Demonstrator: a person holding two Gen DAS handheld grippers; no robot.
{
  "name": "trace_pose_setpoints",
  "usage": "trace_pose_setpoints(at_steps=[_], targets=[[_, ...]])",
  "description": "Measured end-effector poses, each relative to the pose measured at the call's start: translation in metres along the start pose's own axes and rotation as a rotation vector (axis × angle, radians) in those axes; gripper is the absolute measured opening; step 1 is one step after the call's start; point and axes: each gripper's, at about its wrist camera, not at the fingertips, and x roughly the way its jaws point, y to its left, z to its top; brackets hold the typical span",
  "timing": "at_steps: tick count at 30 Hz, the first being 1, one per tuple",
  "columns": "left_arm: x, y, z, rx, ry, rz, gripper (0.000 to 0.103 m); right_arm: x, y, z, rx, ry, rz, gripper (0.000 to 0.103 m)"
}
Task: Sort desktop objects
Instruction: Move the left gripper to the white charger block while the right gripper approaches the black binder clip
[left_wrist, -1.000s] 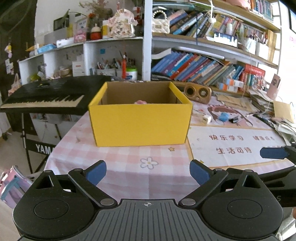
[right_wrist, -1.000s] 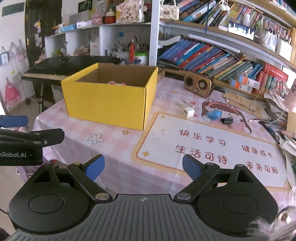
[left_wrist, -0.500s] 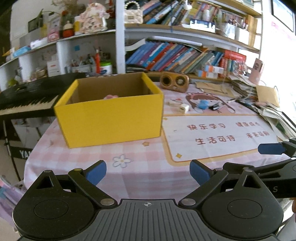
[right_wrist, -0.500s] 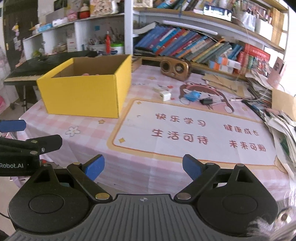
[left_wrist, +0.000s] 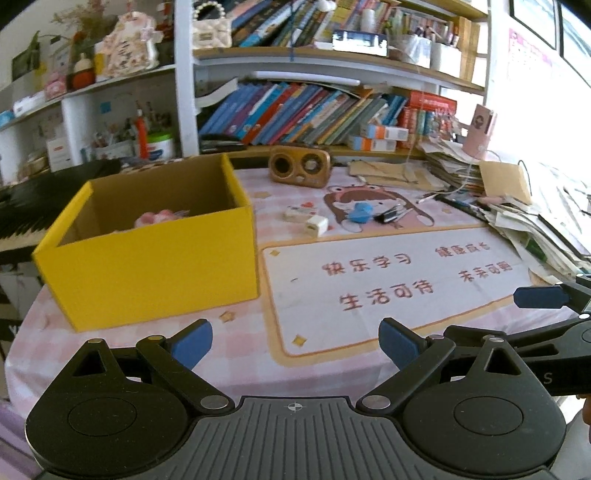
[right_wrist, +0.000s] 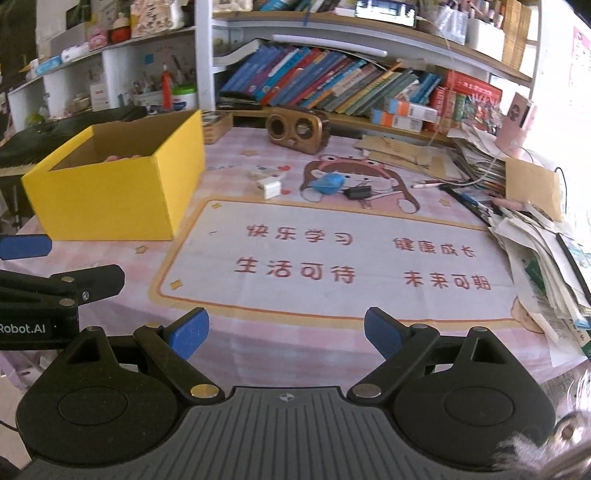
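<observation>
At far left, a yellow box (left_wrist: 147, 254) stands open-topped on the checked tablecloth (left_wrist: 240, 339), with something pink (left_wrist: 159, 218) already lying inside; what it is cannot be told. The left gripper (left_wrist: 295, 341) hovers over the near table edge, its blue fingertips (left_wrist: 192, 341) spread wide and holding nothing. Right of the box, on the far part of the printed mat (right_wrist: 332, 254), lie the loose items to be sorted: a small flat white piece (right_wrist: 264, 173), a white charger cube (right_wrist: 269, 187) just beside it, then a blue object (right_wrist: 330, 182) and a black clip (right_wrist: 357, 192) close together. Behind them sits a brown speaker (right_wrist: 297, 129). The right gripper (right_wrist: 286, 334) is likewise empty, claw wide open, low at the near edge and well apart from every item. At far right, a heap of papers (right_wrist: 543, 251) crowds the table edge.

The step in hand appears to be the approach to a further pick, with the box partly filled. The next move calls for reaching forward across the mat, centring one small item between the open fingers, and closing low against the cloth, since all these pieces sit flat.
</observation>
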Motion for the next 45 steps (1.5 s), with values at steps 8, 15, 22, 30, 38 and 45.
trace_pose_setpoints(at_steps=[8, 15, 22, 30, 38, 45], targets=[[0.027, -0.025, 0.015, 0.046, 0.013, -0.041, 0.098, 0.015, -0.033, 0.007, 0.049, 0.020, -0.030, 0.091], [0.050, -0.044, 0.030, 0.058, 0.020, -0.053, 0.099, 0.031, -0.061, 0.016, 0.070, 0.034, -0.041, 0.091], [0.075, -0.058, 0.047, 0.022, 0.030, -0.029, 0.098, 0.055, -0.087, 0.037, 0.040, 0.044, -0.020, 0.091], [0.102, -0.078, 0.066, -0.005, 0.045, 0.003, 0.098, 0.081, -0.118, 0.058, 0.014, 0.054, 0.011, 0.091], [0.121, -0.089, 0.080, -0.048, 0.058, 0.058, 0.098, 0.103, -0.143, 0.076, -0.013, 0.052, 0.066, 0.091], [0.139, -0.095, 0.094, -0.073, 0.046, 0.103, 0.098, 0.126, -0.161, 0.094, -0.023, 0.040, 0.120, 0.091]])
